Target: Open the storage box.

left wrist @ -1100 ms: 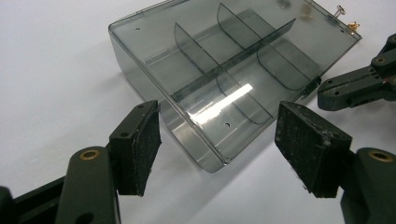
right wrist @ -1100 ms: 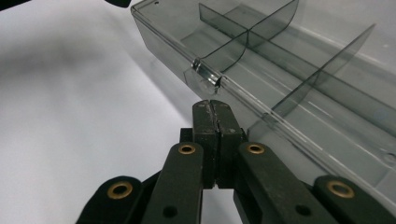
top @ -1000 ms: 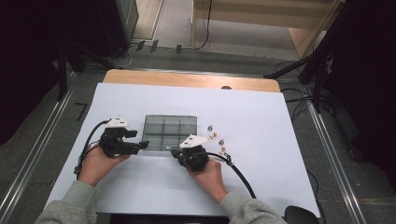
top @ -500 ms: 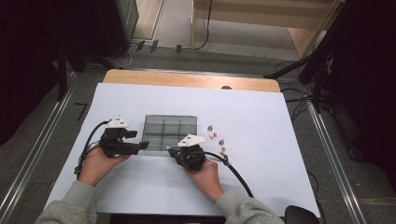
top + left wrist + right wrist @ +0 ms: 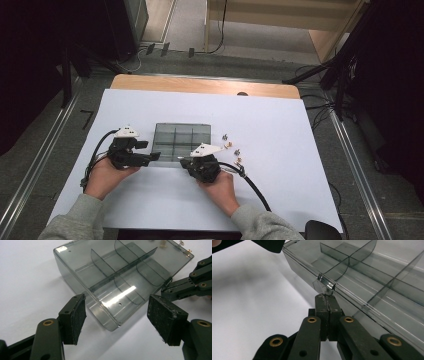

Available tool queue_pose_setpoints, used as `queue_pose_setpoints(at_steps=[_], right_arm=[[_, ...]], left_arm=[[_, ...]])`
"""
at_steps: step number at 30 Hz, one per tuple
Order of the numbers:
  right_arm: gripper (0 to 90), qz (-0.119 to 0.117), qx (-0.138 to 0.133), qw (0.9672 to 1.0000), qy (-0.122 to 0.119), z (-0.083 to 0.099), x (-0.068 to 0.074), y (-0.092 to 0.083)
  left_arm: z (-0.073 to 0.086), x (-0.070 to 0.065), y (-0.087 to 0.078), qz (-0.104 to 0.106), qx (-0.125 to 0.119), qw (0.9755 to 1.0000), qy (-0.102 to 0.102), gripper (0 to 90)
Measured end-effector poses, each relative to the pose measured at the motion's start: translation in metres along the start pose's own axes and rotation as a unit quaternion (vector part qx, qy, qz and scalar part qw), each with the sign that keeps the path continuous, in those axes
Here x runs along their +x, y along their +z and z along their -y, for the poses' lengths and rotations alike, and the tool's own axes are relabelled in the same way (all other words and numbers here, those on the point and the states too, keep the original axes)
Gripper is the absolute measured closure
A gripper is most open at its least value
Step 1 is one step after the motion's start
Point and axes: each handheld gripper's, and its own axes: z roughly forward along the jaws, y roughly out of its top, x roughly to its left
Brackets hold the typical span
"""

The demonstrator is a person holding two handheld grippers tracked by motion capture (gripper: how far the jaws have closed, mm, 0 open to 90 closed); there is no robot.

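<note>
Nothing moved, left tongs [image 5: 156,156] spread at box [image 5: 177,136] corner, right tongs [image 5: 327,298] shut by latch [image 5: 325,284].

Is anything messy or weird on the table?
A little. Small metal screws lie scattered loose on the white table cover, right of the smoky clear plastic divided box, whose compartments look empty. The box itself sits flat and looks undamaged.

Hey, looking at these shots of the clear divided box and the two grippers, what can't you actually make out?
- Small metal parts, high view: too small to identify.
- Box latch, right gripper view: the shut right gripper covers its lower edge, so contact is unclear.
- Box's far corner, left gripper view: cut off by the frame's top edge.
- Left gripper fingers: whether they touch the box.
</note>
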Motion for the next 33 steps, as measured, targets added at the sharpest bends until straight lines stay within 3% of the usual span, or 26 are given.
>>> queue_pose_setpoints(at_steps=[11, 21, 33], right_arm=[[90.0, 0.002, 0.001, 1.0000, 0.001, 0.001, -0.001, 0.001], [90.0, 0.001, -0.015, 0.9999, -0.003, -0.003, 0.001, -0.004], [90.0, 0.002, -0.023, 0.9997, -0.002, -0.010, -0.001, -0.010]], left_arm=[[0.001, 0.001, 0.000, -0.002, 0.006, 1.0000, 0.003, 33.0], [0.001, 0.000, 0.003, -0.003, 0.010, 0.9999, 0.004, 33.4], [0.003, -0.002, 0.006, 0.000, 0.006, 0.9998, 0.020, 41.3]])
